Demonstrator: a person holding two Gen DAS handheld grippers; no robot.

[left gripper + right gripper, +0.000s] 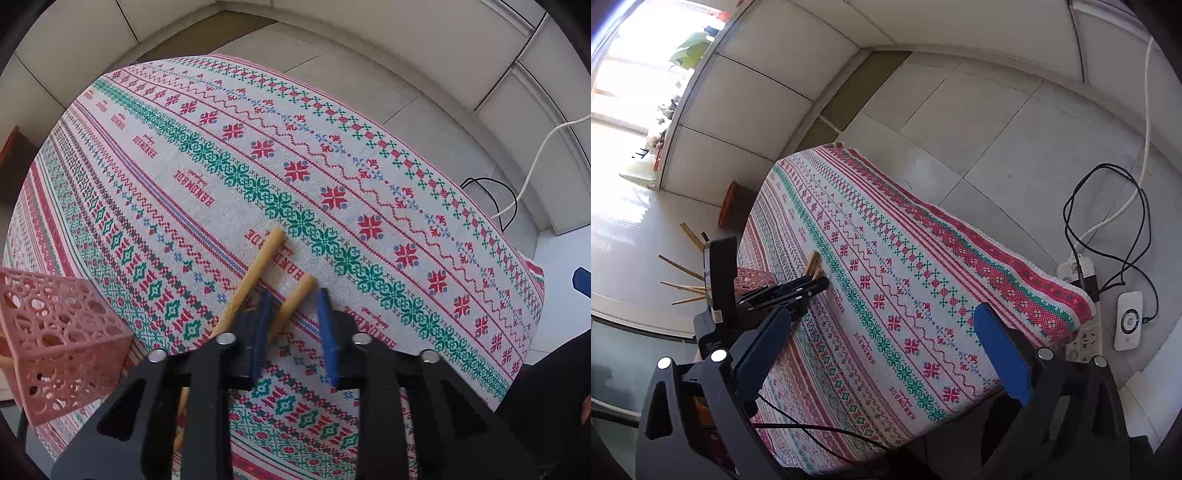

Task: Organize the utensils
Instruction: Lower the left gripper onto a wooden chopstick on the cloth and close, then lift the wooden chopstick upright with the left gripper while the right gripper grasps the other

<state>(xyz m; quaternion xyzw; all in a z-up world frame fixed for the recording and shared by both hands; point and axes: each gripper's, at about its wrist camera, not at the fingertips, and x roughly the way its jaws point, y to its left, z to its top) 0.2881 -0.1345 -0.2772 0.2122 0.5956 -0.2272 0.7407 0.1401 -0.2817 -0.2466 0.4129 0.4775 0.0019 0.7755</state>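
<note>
Two bamboo utensil handles lie on the patterned tablecloth (236,173). My left gripper (295,317) is open, its blue pads straddling the shorter handle (291,306); the longer handle (255,273) runs just outside the left finger (260,325) and under it. A pink perforated holder (55,339) stands at the left. In the right wrist view, my right gripper (882,354) is open and empty, held above the table's near end. The left gripper (798,288) shows there low over the handles (813,264), with the pink holder (753,278) beside it and several bamboo sticks (685,275) fanning out of it.
A power strip (1082,306), a white device (1128,325) and black and white cables (1108,206) lie on the floor past the table's right edge. An orange basket (733,206) sits on the floor at the far left corner.
</note>
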